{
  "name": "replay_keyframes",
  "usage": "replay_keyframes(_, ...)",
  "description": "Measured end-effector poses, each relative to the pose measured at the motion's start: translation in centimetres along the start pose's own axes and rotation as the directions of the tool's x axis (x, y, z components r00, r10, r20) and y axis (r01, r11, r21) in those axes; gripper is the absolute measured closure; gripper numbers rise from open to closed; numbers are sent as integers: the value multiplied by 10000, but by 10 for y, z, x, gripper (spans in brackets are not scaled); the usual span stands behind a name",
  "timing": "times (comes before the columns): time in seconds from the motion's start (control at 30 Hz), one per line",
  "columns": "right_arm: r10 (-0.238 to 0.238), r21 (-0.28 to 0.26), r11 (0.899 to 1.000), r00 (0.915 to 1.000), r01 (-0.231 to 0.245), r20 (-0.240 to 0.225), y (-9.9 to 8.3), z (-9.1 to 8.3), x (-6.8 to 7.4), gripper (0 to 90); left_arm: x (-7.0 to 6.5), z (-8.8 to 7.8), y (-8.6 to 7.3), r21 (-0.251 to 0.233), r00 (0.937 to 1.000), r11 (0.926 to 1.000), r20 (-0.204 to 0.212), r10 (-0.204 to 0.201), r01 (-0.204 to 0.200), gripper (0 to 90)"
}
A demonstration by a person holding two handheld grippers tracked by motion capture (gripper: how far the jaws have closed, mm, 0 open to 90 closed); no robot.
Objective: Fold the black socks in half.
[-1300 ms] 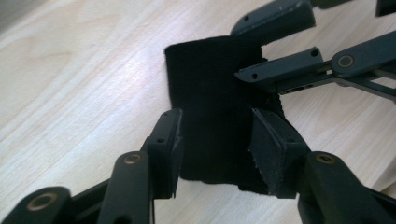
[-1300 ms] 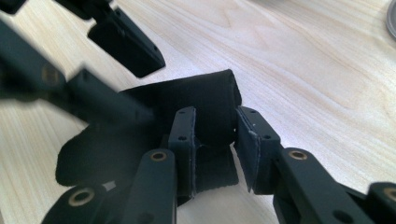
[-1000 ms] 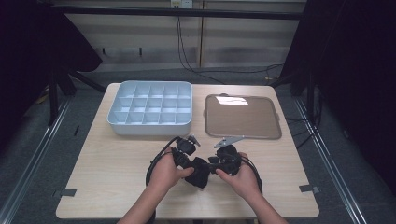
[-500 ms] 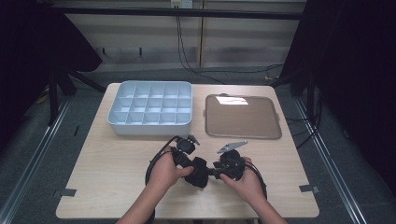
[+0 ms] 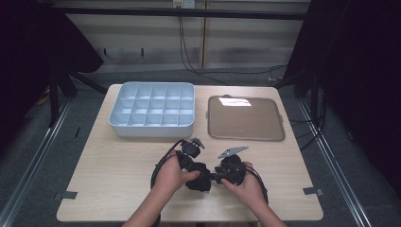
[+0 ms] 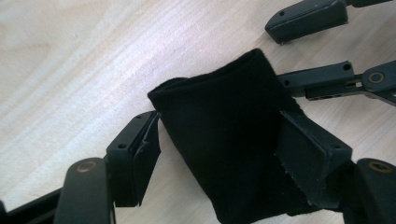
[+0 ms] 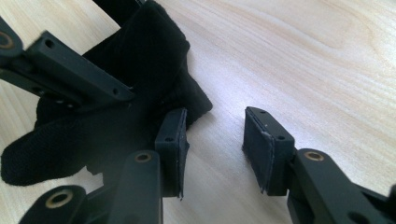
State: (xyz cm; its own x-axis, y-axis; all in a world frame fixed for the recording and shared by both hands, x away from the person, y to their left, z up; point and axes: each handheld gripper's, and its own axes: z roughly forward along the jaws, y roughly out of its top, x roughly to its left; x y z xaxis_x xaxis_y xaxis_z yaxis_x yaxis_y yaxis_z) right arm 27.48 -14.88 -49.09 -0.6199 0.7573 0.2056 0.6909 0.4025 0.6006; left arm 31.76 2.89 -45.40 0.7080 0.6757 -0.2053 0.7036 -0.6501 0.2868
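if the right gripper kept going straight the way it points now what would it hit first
Probably bare table. In the right gripper view, the right gripper has open jaws with only wood between and ahead of them. The black cloth lies just beside its left jaw, so it might brush that; depth is unclear.

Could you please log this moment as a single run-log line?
left gripper: fingers just opening, black cloth between them, slack | right gripper: open, empty, beside cloth | table: divided bin, brown tray untouched
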Motion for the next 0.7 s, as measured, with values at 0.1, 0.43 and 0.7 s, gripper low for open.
replay_keyframes(0.1,2,-56,10000,10000,-2,-20,0,0,0,597,-1,1,0,-11,9998,10000,-156,-88,87,284)
replay_keyframes(0.43,-23,-104,9999,10000,23,42,-1,0,0,608,-5,8,-3,-21,9992,9992,-66,-388,388,260)
replay_keyframes(0.7,19,-177,9998,10000,-20,-23,-2,0,-1,600,-7,7,-3,-31,9992,9995,217,-324,325,384)
